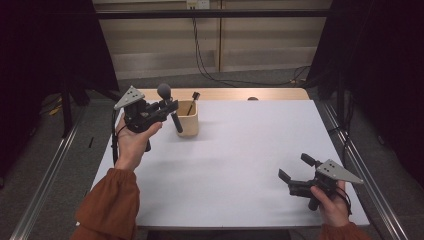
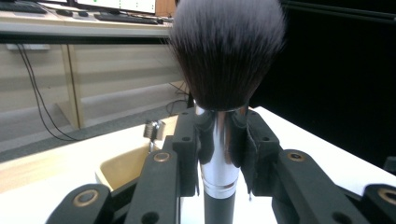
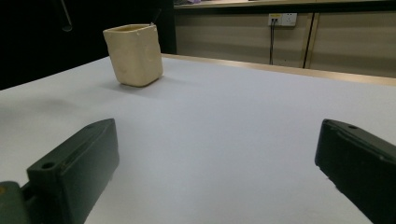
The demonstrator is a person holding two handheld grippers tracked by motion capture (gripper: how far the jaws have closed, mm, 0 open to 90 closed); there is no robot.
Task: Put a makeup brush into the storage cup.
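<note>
We see the left hand-held gripper (image 1: pixel 167 107) raised above the far left part of the white tabletop (image 1: pixel 240 165), held in the person's left hand (image 1: pixel 132 142). Its jaws are pressed onto a brush (image 1: pixel 169 107). In the left gripper view the jaws clamp the silver ferrule of the brush (image 2: pixel 222 140) from both sides, with the dark bristle head upright above them and the black handle running down below. In the high view the brush is tilted, its grey head up and its handle end just in front of the cup (image 1: pixel 188 119).

The cup is beige and stands on the far left part of the tabletop, just beside the left hand-held gripper. A second, thin dark-tipped tool (image 1: pixel 193 101) leans inside it, with its tip above the rim. In the left gripper view the cup (image 2: pixel 123 168) lies behind the jaws.

The right hand-held gripper (image 1: pixel 296 168) sits low at the near right part of the tabletop, held in the right hand (image 1: pixel 332 202). Its jaws are spread wide with nothing between them. In the right gripper view the jaws frame bare tabletop, and the cup (image 3: pixel 134 54) stands well apart at the far side.
</note>
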